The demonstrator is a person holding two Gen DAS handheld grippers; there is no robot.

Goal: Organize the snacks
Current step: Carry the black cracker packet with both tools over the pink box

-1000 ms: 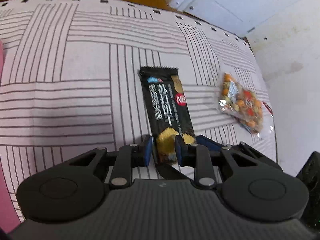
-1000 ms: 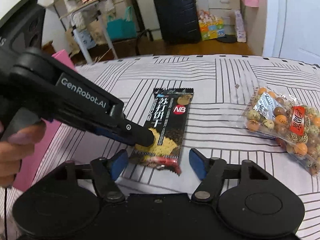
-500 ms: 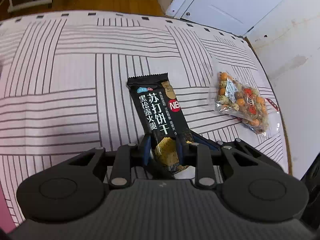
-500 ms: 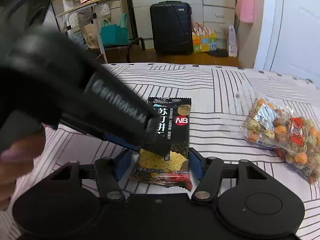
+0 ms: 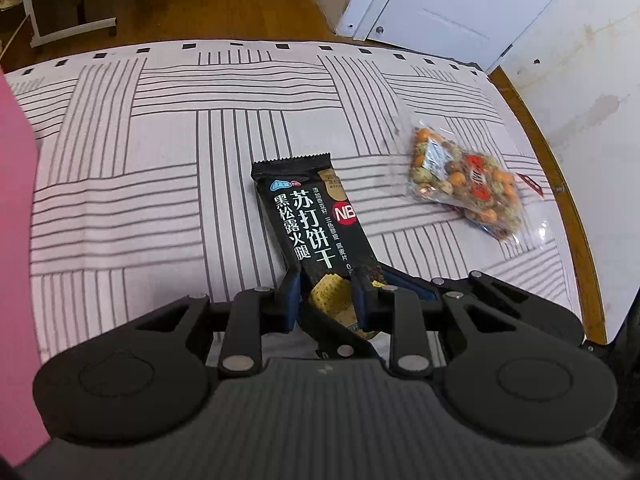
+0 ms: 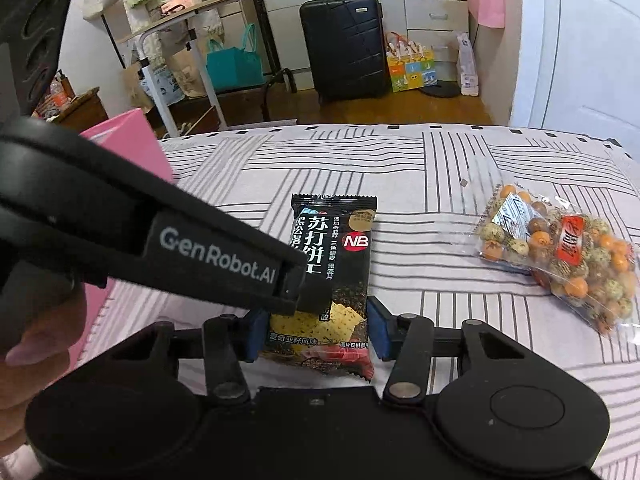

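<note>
Striped white bedding (image 5: 160, 184) covers the bed that carries the snacks, with a wooden floor, a dark suitcase (image 6: 346, 46) and a white door (image 5: 432, 4) beyond its far edge. A pink box (image 6: 128, 148) stands at the bed's left side.

Near the middle lies a black cracker packet (image 5: 316, 232), its far end resting on the bedding and its near end raised into both tools. To its right, well apart from it, a clear bag of mixed nuts (image 5: 464, 184) lies flat on the bedding.

The packet looks light and thin, a crinkly film wrapper around brittle crackers, so it should lift with little effort but could crack if squeezed hard or bent. Its sealed ends and long edges seem the safest places to take hold; the glossy film may slip under a light pinch. The nut bag looks soft and shifting, likely to sag when lifted by a corner.

The left tool (image 5: 326, 292) is clamped as narrow as it goes on the packet's near end, its blue pads pressing the wrapper. The right tool (image 6: 316, 330) straddles the same near end across its width; its jaws are closing, with the packet between them and the pads at its two long edges. A hand (image 6: 36, 336) grips the left tool's handle in the right wrist view.
</note>
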